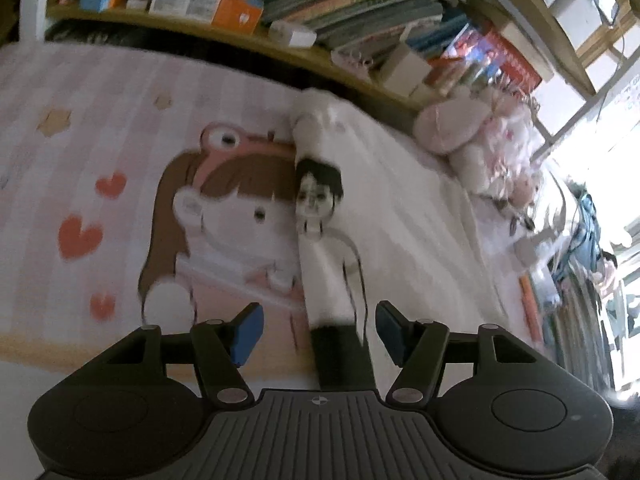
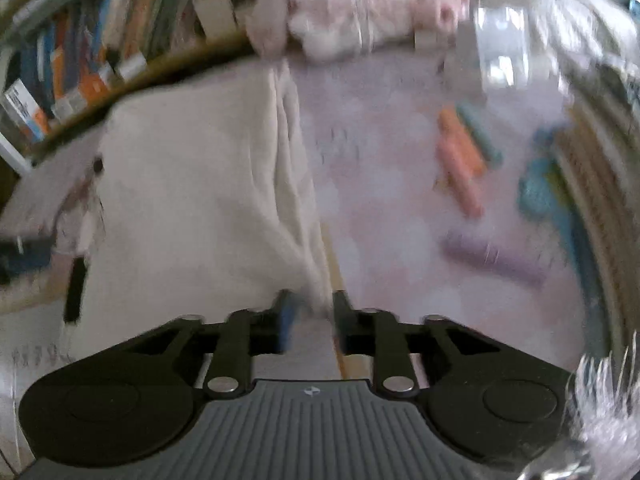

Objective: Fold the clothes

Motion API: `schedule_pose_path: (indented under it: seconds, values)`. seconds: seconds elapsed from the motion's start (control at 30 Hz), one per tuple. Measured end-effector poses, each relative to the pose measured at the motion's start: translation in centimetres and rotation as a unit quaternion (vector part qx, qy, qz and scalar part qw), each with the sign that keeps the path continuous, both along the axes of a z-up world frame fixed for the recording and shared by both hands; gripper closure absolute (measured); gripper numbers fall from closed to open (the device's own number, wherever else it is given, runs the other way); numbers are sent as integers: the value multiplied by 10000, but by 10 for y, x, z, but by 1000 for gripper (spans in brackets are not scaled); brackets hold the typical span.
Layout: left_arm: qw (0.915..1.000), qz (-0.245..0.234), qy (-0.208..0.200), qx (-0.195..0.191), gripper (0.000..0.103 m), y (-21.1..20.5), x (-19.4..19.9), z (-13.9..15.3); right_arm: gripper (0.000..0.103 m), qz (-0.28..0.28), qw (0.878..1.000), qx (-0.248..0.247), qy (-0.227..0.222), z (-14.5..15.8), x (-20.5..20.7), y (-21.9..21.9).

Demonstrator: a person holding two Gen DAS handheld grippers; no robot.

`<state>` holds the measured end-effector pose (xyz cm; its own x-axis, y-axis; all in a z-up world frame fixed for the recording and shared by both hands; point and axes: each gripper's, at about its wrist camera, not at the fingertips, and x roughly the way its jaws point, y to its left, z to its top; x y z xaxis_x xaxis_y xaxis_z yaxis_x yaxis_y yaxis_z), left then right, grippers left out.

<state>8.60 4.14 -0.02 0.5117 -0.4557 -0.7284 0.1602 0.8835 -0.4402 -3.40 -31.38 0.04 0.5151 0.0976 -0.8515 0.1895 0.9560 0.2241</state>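
A white garment [image 1: 332, 264] with a printed dark-haired figure lies flat on the pink bed sheet [image 1: 100, 128]. My left gripper [image 1: 320, 332] is open just above the garment's near end. The folded edge and a dark band run between its blue pads [image 1: 248, 332]. In the right wrist view the same white garment [image 2: 192, 184] spreads to the left, and its wrinkled right edge narrows into my right gripper [image 2: 312, 316]. The right jaws stand close together with that edge pinched between them. This view is blurred.
A wooden shelf of books [image 1: 320, 4] runs along the far side of the bed. Pink plush toys [image 1: 476, 128] sit at the head end. Rolled orange, green and purple items [image 2: 460, 168] lie on the sheet to the right, beside striped bedding [image 2: 592, 184].
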Motion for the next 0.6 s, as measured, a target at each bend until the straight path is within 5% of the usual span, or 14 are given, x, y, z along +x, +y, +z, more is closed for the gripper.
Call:
schedule_pose_path:
  seconds: [0.13,0.4,0.6]
  values:
    - [9999,10,-112,-53,41,-4,31,5,89,-106,9998,153,-11,4,-6,-4]
    - [9999,58,2,-106,41,-11,92,-3,82,-3,9989,-379,-285,13,-4,4]
    - [9990,344,3,-277,50,-9,126,-14,85,100,9987,-477,-141,0,-3,7]
